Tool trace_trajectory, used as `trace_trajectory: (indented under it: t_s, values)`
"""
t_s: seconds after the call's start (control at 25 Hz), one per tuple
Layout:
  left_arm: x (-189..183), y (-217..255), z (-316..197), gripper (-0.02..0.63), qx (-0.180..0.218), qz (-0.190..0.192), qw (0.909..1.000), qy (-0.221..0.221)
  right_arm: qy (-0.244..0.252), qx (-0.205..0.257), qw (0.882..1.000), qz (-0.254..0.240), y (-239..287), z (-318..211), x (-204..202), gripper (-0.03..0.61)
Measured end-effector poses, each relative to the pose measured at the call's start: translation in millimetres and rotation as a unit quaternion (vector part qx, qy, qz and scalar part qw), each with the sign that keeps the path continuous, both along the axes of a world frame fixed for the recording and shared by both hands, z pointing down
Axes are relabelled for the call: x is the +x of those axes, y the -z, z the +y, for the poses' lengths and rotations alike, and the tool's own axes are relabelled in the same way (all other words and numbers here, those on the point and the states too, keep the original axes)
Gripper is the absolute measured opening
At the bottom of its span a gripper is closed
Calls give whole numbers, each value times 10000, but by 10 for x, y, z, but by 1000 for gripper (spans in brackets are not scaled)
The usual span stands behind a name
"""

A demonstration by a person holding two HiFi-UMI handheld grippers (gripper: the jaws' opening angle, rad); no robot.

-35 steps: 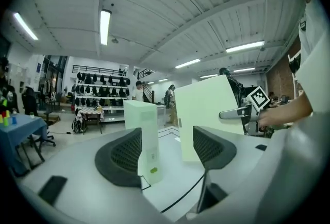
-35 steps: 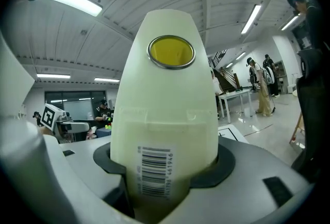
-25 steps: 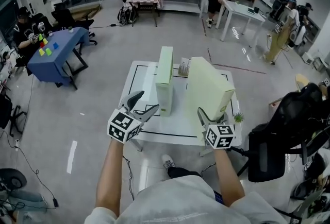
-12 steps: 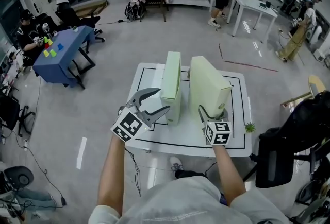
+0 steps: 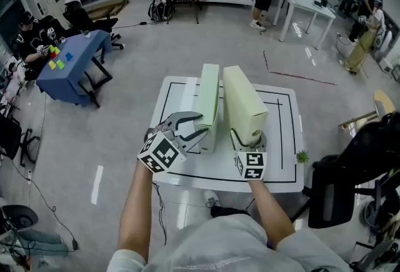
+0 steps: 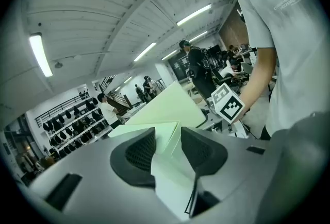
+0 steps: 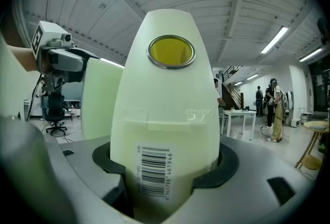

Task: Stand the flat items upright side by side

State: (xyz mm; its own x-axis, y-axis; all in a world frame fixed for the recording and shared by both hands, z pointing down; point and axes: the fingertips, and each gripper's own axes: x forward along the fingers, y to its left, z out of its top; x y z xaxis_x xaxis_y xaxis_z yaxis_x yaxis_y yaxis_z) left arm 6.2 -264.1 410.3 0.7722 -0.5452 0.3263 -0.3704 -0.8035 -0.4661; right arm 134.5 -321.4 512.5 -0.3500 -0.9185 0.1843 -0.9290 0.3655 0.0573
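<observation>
Just two upright green binders [image 5: 209, 100] [image 5: 244, 105] on one white table [image 5: 282, 139].

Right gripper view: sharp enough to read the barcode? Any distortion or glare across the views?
Right gripper view: barcode label sharp, box file bulged by fisheye, corners vignetted black. Left gripper view: same vignette, ceiling strip light blown out. Head view: even light, soft shadows, mild barrel distortion.

left file [image 5: 208, 102]: pale green, upright | right file [image 5: 242, 105]: pale green, upright, just beside
</observation>
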Motion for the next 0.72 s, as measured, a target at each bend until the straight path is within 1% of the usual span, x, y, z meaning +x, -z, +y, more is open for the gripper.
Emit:
trace_trajectory:
  t_s: [0.12, 0.16, 0.24, 0.32, 0.44, 0.6, 0.72]
  values:
    - [18, 9, 15, 163, -32, 113, 9999, -44, -39, 63, 10000, -13, -30, -1, -116, 356]
    - [25, 13, 12, 161, -35, 143, 9999, -53, 19, 24, 10000, 1, -51, -16, -174, 365]
    - [39, 22, 12, 160, -34, 197, 9998, -49, 330, -225, 9991, 116, -146, -21, -333, 383]
    - [39, 20, 25, 156, -32, 260, 9997, -18, 685, -482, 9960, 313, -266, 23, -483, 415]
    - [33, 10, 37, 150, -66, 353, 9994, -8, 949, -625, 9920, 548, -365, 114, -543, 420]
    - [73, 142, 55, 147, -20, 518, 9984, -212, 1389, -1032, 9804, 939, -370, 191, -650, 426]
    - [65, 154, 51, 146, -30, 625, 9977, -246, 1855, -1265, 9696, 976, -415, 257, -698, 442]
